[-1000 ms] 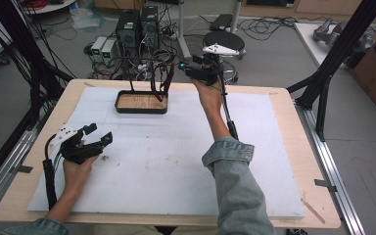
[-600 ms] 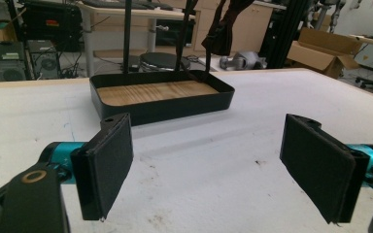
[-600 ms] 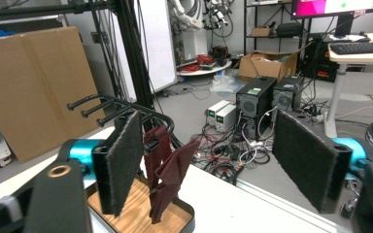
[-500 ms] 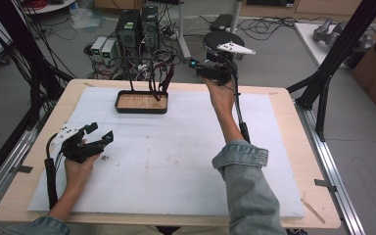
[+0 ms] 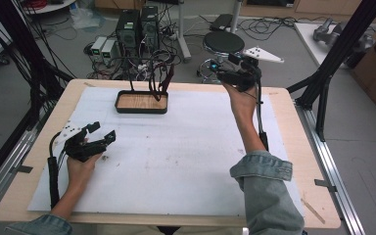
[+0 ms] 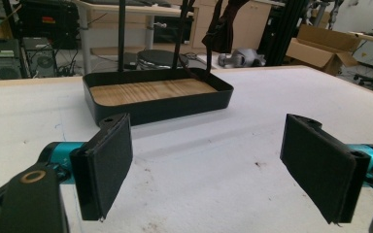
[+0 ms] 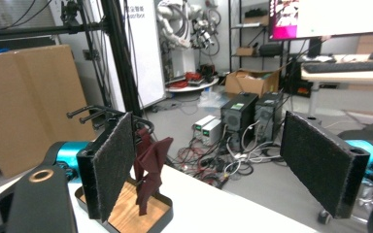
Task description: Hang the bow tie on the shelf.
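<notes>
A black tray [image 5: 142, 108] with wooden floor stands at the table's [image 5: 176, 161] far edge; dark red cloth [image 5: 165, 81] hangs on its rack. Right tongs [image 5: 214, 73], just opening, and left tongs [image 5: 103, 134] are spread, empty. Computers [image 5: 137, 27] stand behind.

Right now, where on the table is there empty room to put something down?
The white mat is bare across its middle, between the left tool and the sleeve of the right arm. The strip in front of the black tray is free too. It is crowded at the far edge: the tray's rack holds a dark red cloth, with the right tool raised beside it.
</notes>
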Motion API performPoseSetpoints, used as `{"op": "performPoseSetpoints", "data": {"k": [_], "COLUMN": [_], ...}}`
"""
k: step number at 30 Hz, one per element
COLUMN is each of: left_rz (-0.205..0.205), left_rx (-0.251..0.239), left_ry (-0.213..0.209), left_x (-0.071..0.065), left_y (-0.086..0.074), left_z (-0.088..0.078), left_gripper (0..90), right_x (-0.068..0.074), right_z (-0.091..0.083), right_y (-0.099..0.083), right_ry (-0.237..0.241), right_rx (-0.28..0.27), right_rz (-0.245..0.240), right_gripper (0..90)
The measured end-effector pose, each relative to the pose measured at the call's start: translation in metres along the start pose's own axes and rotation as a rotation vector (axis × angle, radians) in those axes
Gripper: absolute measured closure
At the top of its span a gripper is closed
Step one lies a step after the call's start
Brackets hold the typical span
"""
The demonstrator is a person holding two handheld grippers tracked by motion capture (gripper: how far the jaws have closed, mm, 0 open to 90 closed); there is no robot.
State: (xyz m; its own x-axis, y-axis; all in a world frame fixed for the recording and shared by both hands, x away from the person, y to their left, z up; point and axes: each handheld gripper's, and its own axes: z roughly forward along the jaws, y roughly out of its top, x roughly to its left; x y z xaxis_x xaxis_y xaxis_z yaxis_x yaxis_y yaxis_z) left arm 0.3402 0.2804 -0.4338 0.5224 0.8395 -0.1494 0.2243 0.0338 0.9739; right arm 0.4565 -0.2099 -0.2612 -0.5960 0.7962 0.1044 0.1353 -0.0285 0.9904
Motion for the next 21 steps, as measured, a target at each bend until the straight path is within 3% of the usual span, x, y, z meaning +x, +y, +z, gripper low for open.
{"op": "performPoseSetpoints", "data": {"k": [11, 21], "left_rz": [0.006, 0.016], "left_rx": [0.024, 0.055], "left_ry": [0.014, 0.046], "left_x": [0.000, 0.001], "left_y": [-0.001, -0.003], "left_z": [0.001, 0.003], "left_gripper": [19.0, 19.3], "right_x": [-0.010, -0.012], "right_z": [-0.052, -0.093], "right_y": [-0.008, -0.034], "right_ry": [-0.040, -0.071], "right_rx": [-0.031, -0.082], "right_rz": [-0.025, -0.040], "right_gripper": [18.7, 16.0]}}
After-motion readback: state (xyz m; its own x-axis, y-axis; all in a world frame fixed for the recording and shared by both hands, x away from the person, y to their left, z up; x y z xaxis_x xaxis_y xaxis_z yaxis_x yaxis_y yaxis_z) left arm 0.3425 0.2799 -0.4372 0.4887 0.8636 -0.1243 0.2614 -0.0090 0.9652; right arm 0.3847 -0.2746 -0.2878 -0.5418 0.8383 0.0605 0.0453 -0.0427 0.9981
